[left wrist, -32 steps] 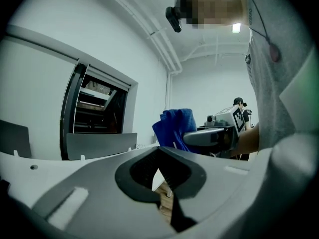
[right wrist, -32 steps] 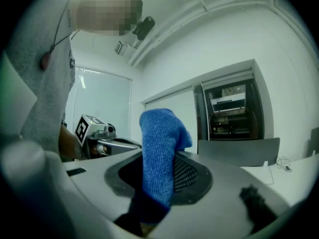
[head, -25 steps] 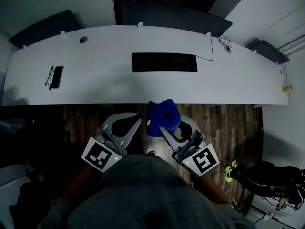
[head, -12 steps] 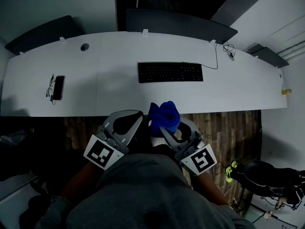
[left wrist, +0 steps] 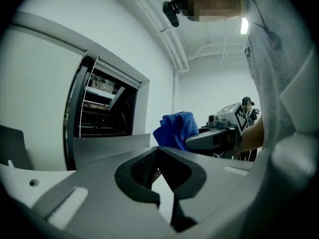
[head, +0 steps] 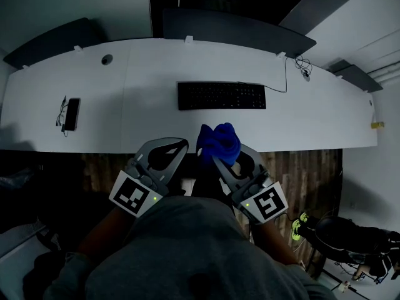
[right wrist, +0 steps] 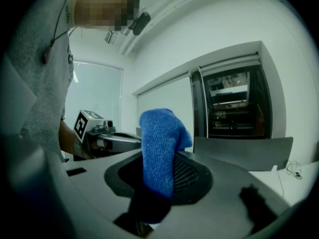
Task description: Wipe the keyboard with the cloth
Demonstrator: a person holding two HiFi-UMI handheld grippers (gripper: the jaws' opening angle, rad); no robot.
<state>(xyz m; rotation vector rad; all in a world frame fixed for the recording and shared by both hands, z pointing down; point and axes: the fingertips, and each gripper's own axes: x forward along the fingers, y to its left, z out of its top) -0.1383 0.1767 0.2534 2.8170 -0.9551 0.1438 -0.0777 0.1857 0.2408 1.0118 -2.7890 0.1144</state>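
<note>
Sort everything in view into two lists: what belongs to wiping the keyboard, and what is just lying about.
For the job:
- blue cloth, clamped in the right gripper's fingers
- black keyboard on the white desk
- left gripper, holding nothing

Lying about:
- black phone at the desk's left end
- small yellow item at the desk's right edge

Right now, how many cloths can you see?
1. The blue cloth is pinched in the right gripper, at the front edge of the desk, short of the keyboard. The left gripper holds none.
</note>
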